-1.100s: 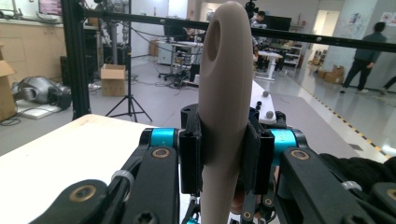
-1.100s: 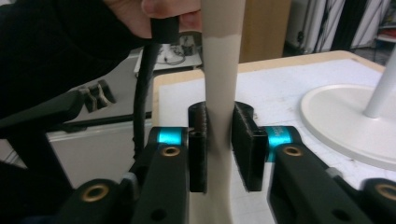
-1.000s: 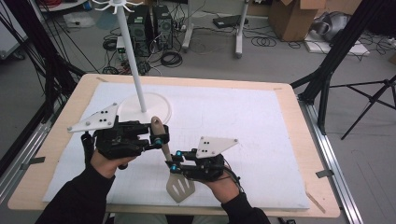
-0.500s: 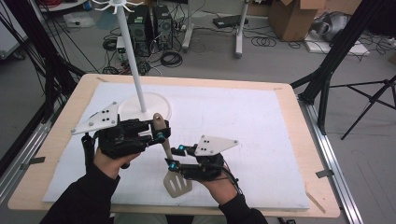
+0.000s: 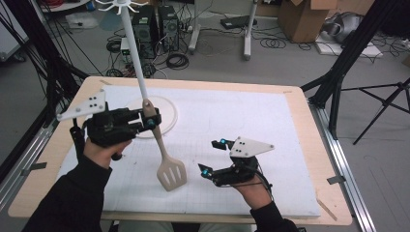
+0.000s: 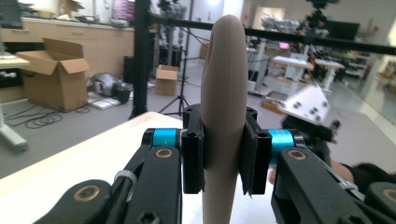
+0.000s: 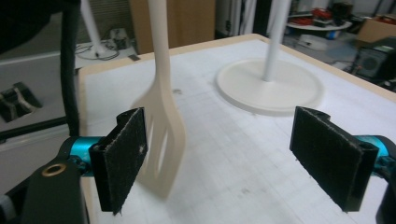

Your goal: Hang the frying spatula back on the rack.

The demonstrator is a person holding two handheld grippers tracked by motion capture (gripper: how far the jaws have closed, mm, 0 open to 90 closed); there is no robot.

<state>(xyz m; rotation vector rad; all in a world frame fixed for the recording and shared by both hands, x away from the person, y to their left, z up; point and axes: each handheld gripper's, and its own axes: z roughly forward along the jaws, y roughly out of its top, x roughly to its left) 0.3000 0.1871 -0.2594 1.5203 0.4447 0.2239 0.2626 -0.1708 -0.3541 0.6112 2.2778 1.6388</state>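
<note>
Beige plastic is what we're watching: from the high view the spatula (image 5: 163, 150) hangs blade-down over the white mat (image 5: 270, 121), its handle clamped in the left gripper (image 5: 151, 122), just in front of the round base of the hook stand (image 5: 138, 63). A second ago both grippers had it low over the desk (image 5: 309, 121); now the right gripper (image 5: 212, 157) has let go and pulled off to the right, its fingers having just been opening, nothing between them. The spatula has tilted up and sits farther left with the left hand.

Over to the left gripper view: we see the handle (image 6: 223, 116) standing upright, squeezed tight between both pads.

Right gripper view: its fingers (image 7: 122, 156) stand wide apart, and the slotted blade (image 7: 161, 140) hangs beyond the left one, above the mat, clear of the pads.
</note>
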